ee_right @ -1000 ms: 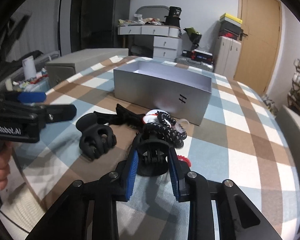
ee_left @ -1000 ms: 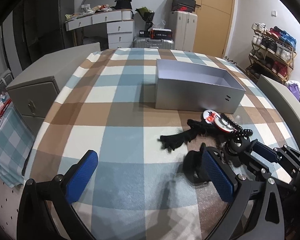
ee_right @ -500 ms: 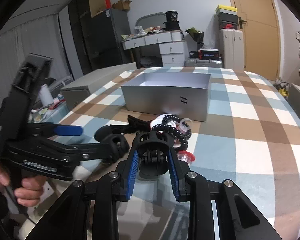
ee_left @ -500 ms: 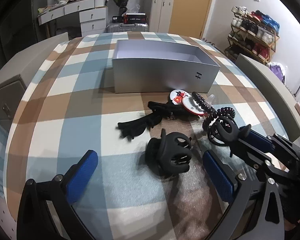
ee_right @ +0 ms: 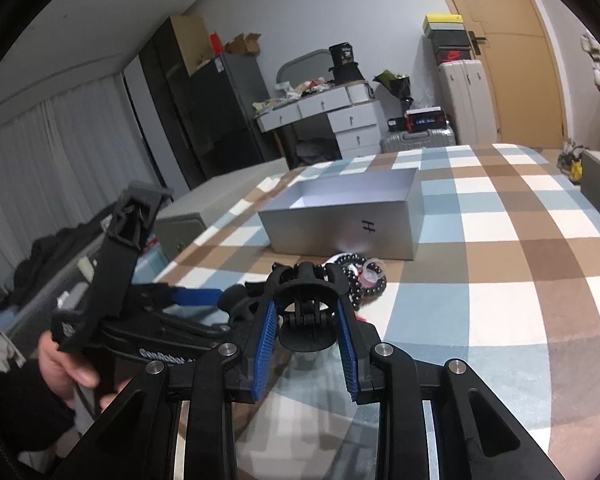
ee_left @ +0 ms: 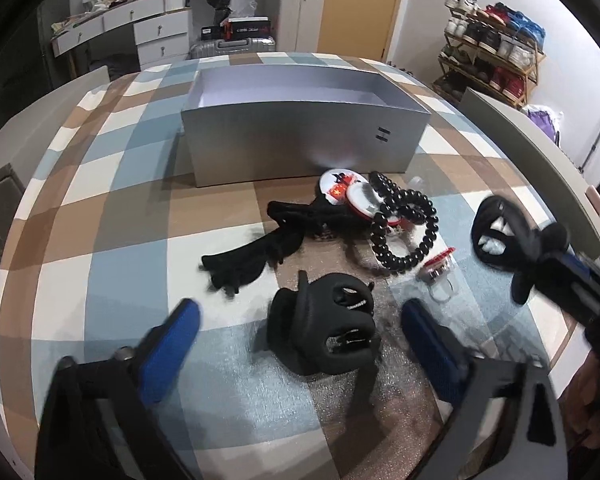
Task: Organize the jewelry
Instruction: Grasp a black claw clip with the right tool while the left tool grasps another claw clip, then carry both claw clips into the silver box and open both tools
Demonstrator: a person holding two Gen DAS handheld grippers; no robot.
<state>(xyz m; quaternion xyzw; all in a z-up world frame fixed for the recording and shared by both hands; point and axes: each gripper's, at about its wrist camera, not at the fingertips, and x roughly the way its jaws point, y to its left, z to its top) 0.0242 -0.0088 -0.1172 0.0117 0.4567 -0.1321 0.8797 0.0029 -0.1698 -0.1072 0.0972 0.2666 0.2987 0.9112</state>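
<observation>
Hair claw [ee_right: 306, 312], black, pinched between the right gripper [ee_right: 305, 354] pads and lifted clear of the checked cloth [ee_right: 500, 304]. Silver box [ee_right: 342, 226] dead ahead of it and a little left, open side up, long axis running away up the bed; seemingly empty. Second claw clip [ee_left: 324, 330] lying on the cloth directly between the spread fingers of the left gripper [ee_left: 300, 338], untouched, hinge axis roughly across the gap. Left gripper wide, holding nothing; clearly the nearer one for that clip. Beaded bracelet [ee_left: 404, 228], round badges [ee_left: 348, 194], black ribbon piece [ee_left: 256, 258] and small red-topped ring [ee_left: 438, 266] heaped between clip and box, just short of the near wall. Probably next: carry forward over the heap, drop past the box rim.
</observation>
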